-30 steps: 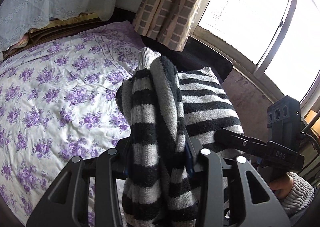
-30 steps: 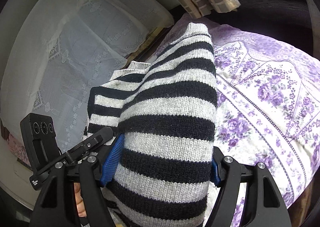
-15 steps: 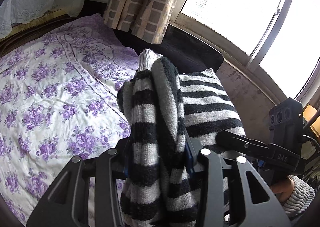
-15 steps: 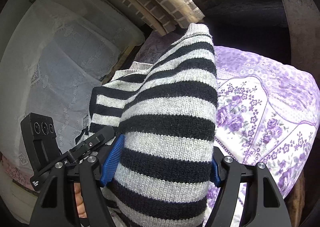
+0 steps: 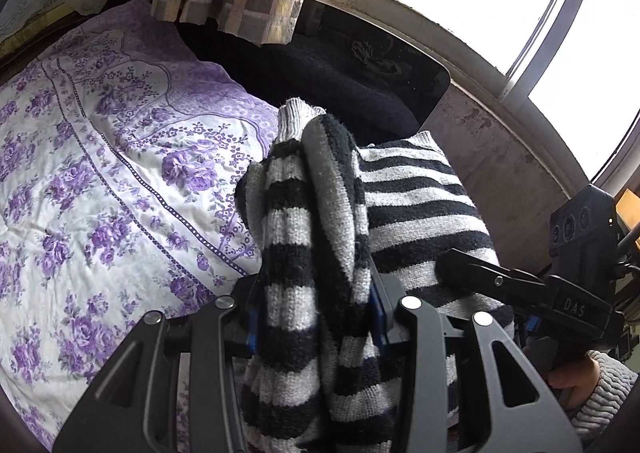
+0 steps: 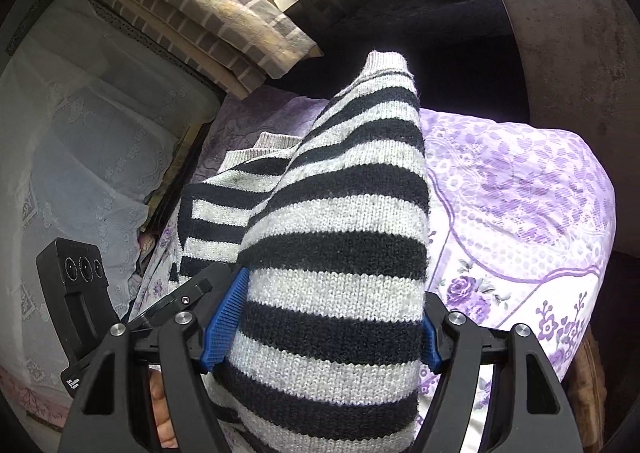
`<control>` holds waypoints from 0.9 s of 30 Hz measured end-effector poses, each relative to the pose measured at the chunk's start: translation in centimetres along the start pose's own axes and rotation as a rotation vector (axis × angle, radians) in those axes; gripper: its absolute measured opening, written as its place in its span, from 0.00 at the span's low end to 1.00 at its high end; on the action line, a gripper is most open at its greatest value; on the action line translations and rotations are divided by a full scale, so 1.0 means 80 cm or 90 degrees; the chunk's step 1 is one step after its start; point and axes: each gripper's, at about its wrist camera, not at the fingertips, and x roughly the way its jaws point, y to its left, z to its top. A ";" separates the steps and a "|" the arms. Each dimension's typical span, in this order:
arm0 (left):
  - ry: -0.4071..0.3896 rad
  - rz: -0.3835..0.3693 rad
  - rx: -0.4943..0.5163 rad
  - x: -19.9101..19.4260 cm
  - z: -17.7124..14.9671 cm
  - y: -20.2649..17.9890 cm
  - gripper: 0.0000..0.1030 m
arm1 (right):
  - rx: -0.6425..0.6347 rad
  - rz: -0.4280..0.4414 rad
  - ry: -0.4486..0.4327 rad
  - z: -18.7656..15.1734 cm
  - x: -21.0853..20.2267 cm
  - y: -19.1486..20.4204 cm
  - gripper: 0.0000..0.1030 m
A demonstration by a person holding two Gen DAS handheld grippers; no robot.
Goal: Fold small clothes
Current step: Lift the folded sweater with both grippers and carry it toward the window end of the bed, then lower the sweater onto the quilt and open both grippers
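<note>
The striped sweater (image 5: 320,237) hangs bunched between my two grippers above the purple-flowered bedspread (image 5: 100,173) (near its window-side corner); my left gripper (image 5: 316,317) pinches a thick fold, my right gripper (image 6: 328,317) clamps a broad one.
</note>
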 end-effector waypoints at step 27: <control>0.078 0.032 -0.027 0.095 -0.029 0.043 0.53 | 0.010 -0.041 0.037 -0.016 0.065 -0.052 0.73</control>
